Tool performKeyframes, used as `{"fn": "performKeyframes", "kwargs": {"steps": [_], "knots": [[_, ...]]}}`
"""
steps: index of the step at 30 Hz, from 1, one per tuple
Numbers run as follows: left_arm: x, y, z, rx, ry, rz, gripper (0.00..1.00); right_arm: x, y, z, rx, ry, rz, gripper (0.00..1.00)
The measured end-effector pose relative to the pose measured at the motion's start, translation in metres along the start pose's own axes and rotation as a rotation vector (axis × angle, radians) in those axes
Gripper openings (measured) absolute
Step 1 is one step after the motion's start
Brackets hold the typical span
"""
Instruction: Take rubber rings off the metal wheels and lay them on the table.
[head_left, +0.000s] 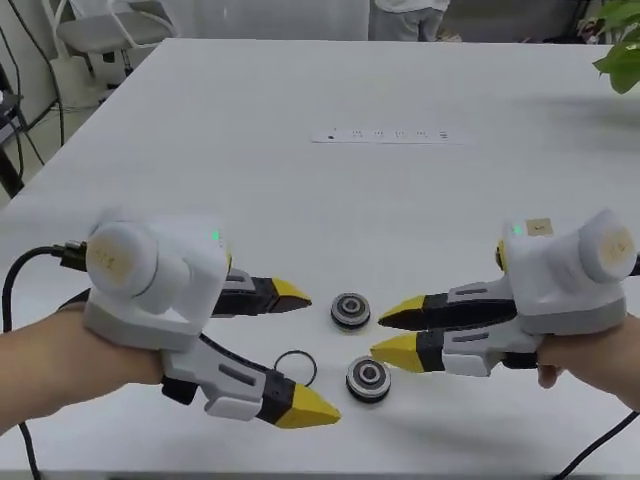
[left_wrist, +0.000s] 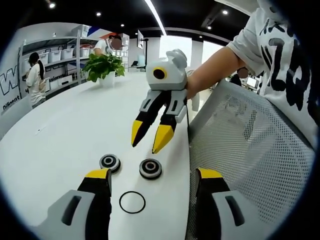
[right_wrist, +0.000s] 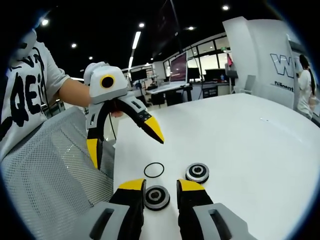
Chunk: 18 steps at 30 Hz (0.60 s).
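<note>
Two small metal wheels with dark rims lie on the white table (head_left: 300, 180), one farther (head_left: 350, 310) and one nearer (head_left: 368, 379). A loose black rubber ring (head_left: 296, 368) lies flat to their left. My left gripper (head_left: 312, 353) hovers wide open over the ring (left_wrist: 132, 202), holding nothing. My right gripper (head_left: 382, 334) is open by a narrow gap and points left between the two wheels. In the right gripper view, the near wheel (right_wrist: 157, 196) shows between its jaws (right_wrist: 161, 185), the other wheel (right_wrist: 197, 172) and the ring (right_wrist: 154, 170) beyond.
A white power strip (head_left: 390, 136) lies mid-table farther out. A chair (head_left: 100, 30) stands past the far left corner and a plant (head_left: 620, 50) at the far right. The table's near edge runs just below the grippers. A mesh chair back (left_wrist: 250, 150) is behind me.
</note>
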<state>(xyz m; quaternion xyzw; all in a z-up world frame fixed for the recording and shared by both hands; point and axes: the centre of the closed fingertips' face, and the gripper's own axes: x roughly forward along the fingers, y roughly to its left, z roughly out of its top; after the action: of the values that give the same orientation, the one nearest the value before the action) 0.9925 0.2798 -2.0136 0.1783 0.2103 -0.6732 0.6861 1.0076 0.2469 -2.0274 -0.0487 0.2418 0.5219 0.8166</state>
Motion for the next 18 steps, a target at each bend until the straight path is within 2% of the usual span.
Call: {"fn": "performKeyframes", "kwargs": {"steps": [8,18], "knots": [[0.008,0.001,0.001,-0.028,-0.004,-0.025,0.63,-0.004,0.001,-0.014,-0.010,0.035,0.001,0.24],[0.018,-0.001,-0.001,-0.021,0.014,-0.051,0.58,-0.005,-0.002,-0.033,-0.033,0.085,0.007,0.24]]}}
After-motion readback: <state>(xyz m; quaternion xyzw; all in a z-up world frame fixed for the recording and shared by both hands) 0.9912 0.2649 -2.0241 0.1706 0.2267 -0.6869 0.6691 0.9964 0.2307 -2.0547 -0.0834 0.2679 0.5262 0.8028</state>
